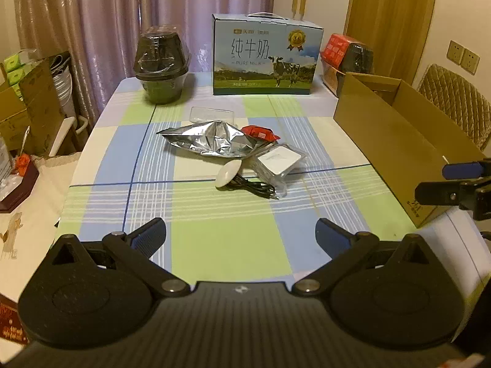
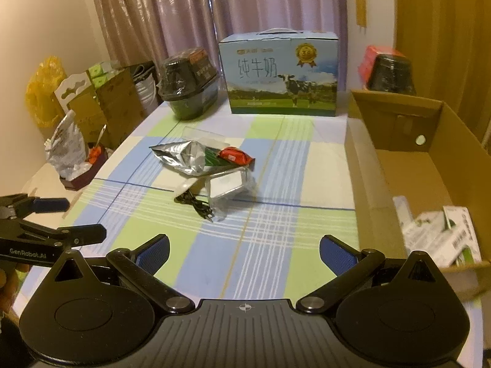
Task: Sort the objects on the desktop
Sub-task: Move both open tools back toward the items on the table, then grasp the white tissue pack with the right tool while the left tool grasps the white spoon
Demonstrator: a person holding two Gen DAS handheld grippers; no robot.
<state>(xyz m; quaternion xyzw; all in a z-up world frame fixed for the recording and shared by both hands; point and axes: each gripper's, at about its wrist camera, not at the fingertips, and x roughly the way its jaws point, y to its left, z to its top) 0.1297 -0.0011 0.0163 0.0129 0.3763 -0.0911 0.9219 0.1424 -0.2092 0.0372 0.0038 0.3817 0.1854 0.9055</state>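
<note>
Nearest the lens, the left hand-held gripper [image 1: 241, 234] has its blue-padded fingers spread wide with nothing between them, hovering over the near edge of the bench [image 1: 227, 245]; the right hand-held gripper [image 2: 244, 253] is likewise spread and empty, poised just beside the near corner of the cardboard box [image 2: 408, 165]. Taking that box as the landmark: it stands open-topped along the right edge of the bench, and a white-and-green printed packet [image 2: 442, 233] already lies in its near end, so I judge the sorting is under way with the main pile not yet touched. The milk carton [image 1: 265, 55] stands beyond the box's far end, toward the curtain, with a dark plastic-wrapped tub [image 1: 161, 67] further left of it. The pile to be sorted sits well to the left of the box, at the middle of the bench: largest is the crumpled silver foil bag [image 1: 211, 139], then a white flat item in clear wrapping [image 1: 280, 161] on the box side of the pile, a clear plastic tray [image 1: 211, 113] behind the bag, a small red packet [image 1: 260, 133] touching the bag's box-side edge, a white oval puck [image 1: 228, 173] and a black cable [image 1: 257, 188] at the near side. The step in hand looks like the reach for the next piece. The next move calls for carrying one open gripper forward to the pile, choosing an exposed item such as the puck or red packet, closing on it alone without snagging the cable, then lifting it clear across to the box.
</note>
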